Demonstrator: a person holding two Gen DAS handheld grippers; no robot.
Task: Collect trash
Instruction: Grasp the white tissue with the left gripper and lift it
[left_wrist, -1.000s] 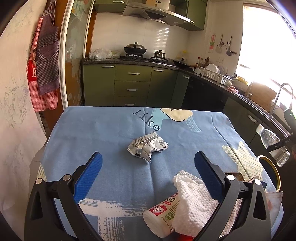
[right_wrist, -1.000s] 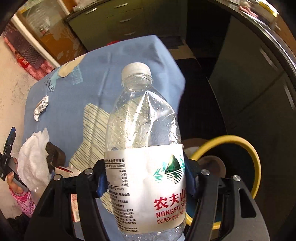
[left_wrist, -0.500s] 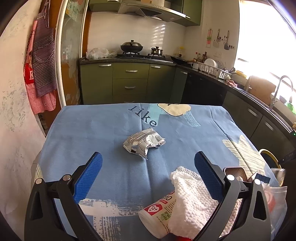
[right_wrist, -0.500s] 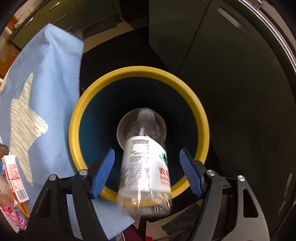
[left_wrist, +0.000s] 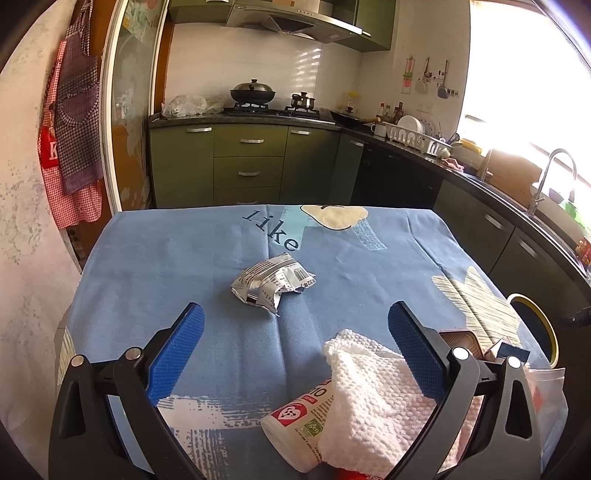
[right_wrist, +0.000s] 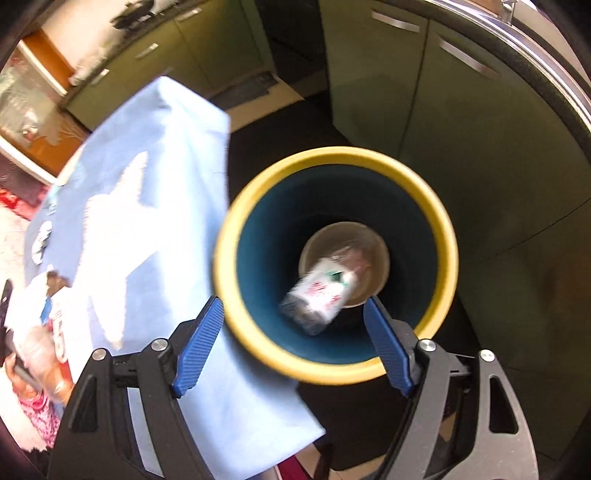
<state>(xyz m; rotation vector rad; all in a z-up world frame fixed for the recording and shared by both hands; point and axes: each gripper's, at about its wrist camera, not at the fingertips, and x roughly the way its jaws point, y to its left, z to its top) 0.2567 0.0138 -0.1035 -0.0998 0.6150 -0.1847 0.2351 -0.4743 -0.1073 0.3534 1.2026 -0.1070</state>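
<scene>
The water bottle (right_wrist: 320, 295) that the right gripper (right_wrist: 293, 332) was pinching a second ago has left its jaws; it now lies blurred and tilted deep inside the yellow-rimmed bin (right_wrist: 448, 236), low in the middle of the right wrist frame. That gripper's jaws are opening, with nothing pressed between the blue pads, and they straddle the bin's near rim. The bin stands on dark floor just beside the hanging edge of the blue tablecloth (right_wrist: 155, 206), with green cabinets (right_wrist: 424, 110) close behind it at upper right.

In the left wrist frame little has changed: the left gripper (left_wrist: 293, 332) hangs spread and empty over the table. A crumpled silver wrapper (left_wrist: 271, 282) lies mid-frame on open cloth, clear room all round. At lower right a white towel (left_wrist: 373, 391) drapes over a tipped white tub (left_wrist: 295, 424), near the table's edge
</scene>
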